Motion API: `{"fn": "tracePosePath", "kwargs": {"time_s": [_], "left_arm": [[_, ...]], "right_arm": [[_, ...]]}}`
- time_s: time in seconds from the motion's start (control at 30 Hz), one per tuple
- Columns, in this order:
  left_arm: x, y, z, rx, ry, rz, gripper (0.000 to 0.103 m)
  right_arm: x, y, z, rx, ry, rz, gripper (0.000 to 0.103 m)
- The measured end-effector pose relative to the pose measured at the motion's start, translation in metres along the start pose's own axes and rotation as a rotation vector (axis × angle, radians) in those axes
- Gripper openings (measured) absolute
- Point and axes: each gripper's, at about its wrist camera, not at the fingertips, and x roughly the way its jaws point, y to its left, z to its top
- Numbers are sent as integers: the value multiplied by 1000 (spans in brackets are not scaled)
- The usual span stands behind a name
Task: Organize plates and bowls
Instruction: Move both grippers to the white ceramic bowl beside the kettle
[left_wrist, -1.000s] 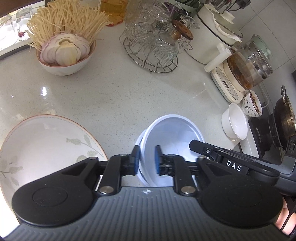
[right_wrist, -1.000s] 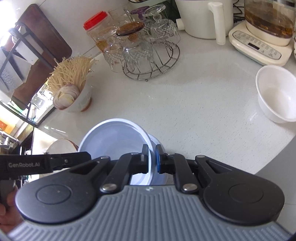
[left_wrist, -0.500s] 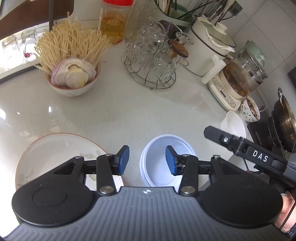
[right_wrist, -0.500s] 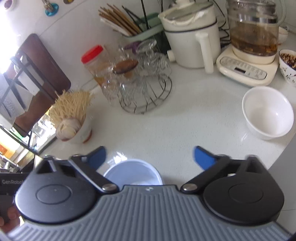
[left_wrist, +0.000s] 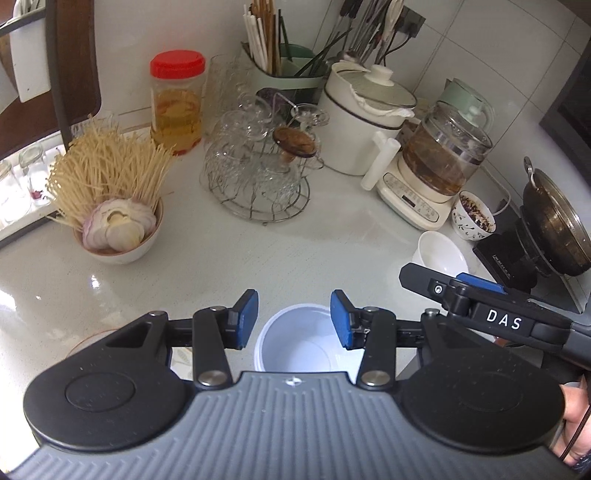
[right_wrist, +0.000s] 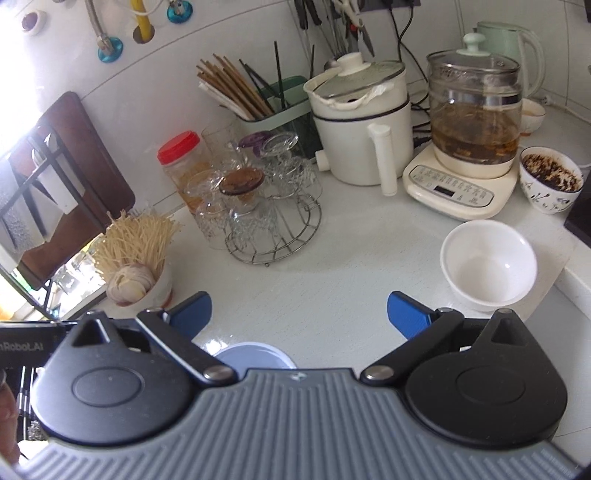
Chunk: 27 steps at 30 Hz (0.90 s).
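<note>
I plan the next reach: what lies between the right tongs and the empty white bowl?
Only bare countertop. In the right wrist view the open right tongs face the white bowl with nothing between.

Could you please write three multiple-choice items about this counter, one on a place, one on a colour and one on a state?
1. Where does the plain white ceramic bowl stand?
A. in front of the cream kettle base
B. inside the round wire glass rack
C. on the dark stove

2. What colour is the lid of the clear plastic jar?
A. green
B. red
C. yellow

3. How does the right gripper stand?
A. shut on the white bowl
B. shut on nothing
C. open, holding nothing

Answers: 1 A, the bowl sits on the counter just in front of the kettle base. 2 B, the screw lid is bright red. 3 C, its blue pads are spread wide with only counter between them; the left gripper is open too, above the pale blue-white plastic bowls.
</note>
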Motion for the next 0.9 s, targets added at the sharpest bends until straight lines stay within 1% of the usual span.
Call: {"fn": "tracePosePath", "kwargs": {"time_s": [0.23, 0.33, 0.43, 0.57, 0.9], "left_arm": [[2, -25, 9, 24, -40, -17, 49], [8, -35, 15, 28, -47, -25, 49], [15, -48, 22, 36, -52, -33, 49], [25, -65, 30, 50, -53, -40, 49], [54, -104, 42, 68, -22, -36, 49]], "right_arm": [[-9, -19, 16, 16, -55, -25, 103], [-8, -27, 19, 5, -65, -27, 103], [-13, -38, 23, 0, -92, -48, 103], [-12, -58, 30, 34, -95, -59, 103], [-4, -95, 39, 45, -86, -81, 103]]}}
